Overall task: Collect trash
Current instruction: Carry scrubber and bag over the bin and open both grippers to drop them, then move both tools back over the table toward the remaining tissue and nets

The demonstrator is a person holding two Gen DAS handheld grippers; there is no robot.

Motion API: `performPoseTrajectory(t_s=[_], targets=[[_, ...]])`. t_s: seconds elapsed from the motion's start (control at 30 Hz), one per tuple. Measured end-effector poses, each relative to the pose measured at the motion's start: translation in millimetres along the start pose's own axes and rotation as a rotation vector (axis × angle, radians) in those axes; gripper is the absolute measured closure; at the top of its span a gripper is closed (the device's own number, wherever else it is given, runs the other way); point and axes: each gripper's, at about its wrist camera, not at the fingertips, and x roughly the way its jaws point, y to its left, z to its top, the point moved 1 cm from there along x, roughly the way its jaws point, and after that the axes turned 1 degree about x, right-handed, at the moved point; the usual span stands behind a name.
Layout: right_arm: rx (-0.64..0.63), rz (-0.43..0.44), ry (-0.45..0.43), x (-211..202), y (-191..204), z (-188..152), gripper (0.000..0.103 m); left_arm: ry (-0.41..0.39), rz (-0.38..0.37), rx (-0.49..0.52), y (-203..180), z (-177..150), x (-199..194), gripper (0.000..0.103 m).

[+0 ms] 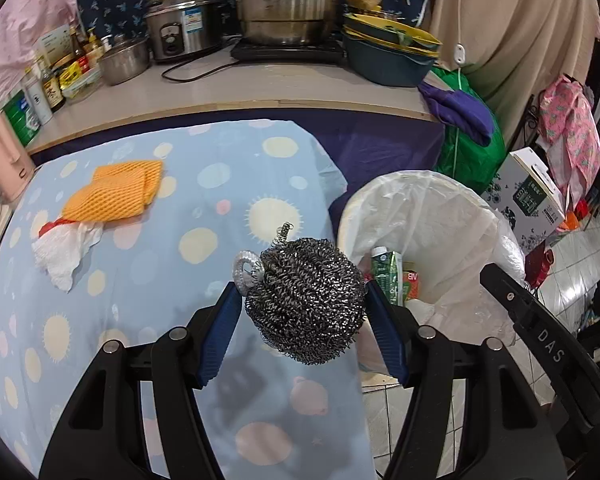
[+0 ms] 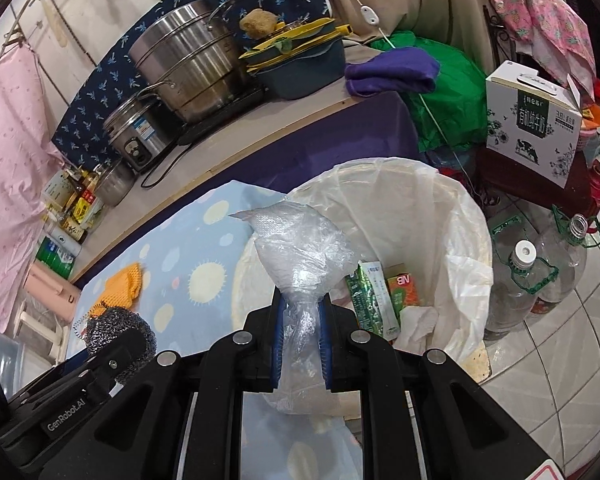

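Left claw [image 1: 304, 304], right claw [image 2: 302, 312]: black frames, blue ribbed pads, silver screws, possibly rivets.

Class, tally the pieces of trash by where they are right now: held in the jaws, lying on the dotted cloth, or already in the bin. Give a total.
Held: 2, steel wool scourer, clear plastic bag
On cloth: 2, orange foam net, white tissue
In bin: 2 visible, green carton, orange carton
Total: 6

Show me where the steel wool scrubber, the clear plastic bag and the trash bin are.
steel wool scrubber [image 1: 306, 300]: left wrist view, middle of the wire ball.
clear plastic bag [image 2: 300, 256]: right wrist view, the puffed upper part above the jaws.
trash bin [image 2: 466, 216]: right wrist view, the liner over its far right rim.
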Motion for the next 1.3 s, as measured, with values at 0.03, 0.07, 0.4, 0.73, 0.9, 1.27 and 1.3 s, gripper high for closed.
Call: performPoseTrajectory(t_s=[0.03,0.07,0.4,0.73,0.9,1.27,1.3], targets=[[0.007,-0.005,-0.001,0.5,-4.3,0.7,0.089,-0.001,-0.001,0.009,-4.1,1.3,0.9,0.043],[0.013,-0.009,-0.001,1.4,-8.7,1.8,0.089,-0.001,-0.003,0.016,-8.5,2.7,2.2,0.043],[0.051,-0.039,0.015,14.2,-33.0,3.9,0.089,-0.002,-0.018,0.072,-43.6,16.3,16.7,0.043],[0.067,-0.055,0.023,24.9,-42.6,8.6,0.089,0.013,-0.029,0.101,-65.3,23.6,34.3,0.043],[0.073,-0.059,0.019,27.2,-43.3,11.4,0.084,0.008,-0.028,0.11,-70.4,25.8,38.0,0.042],[0.086,-0.06,-0.019,19.8,-41.0,17.9,0.072,-0.033,-0.004,0.109,-71.8,31.0,35.2,0.028],[0.086,-0.06,-0.02,19.7,-40.9,17.9,0.072,-0.032,-0.005,0.108,-71.5,31.5,35.4,0.027]])
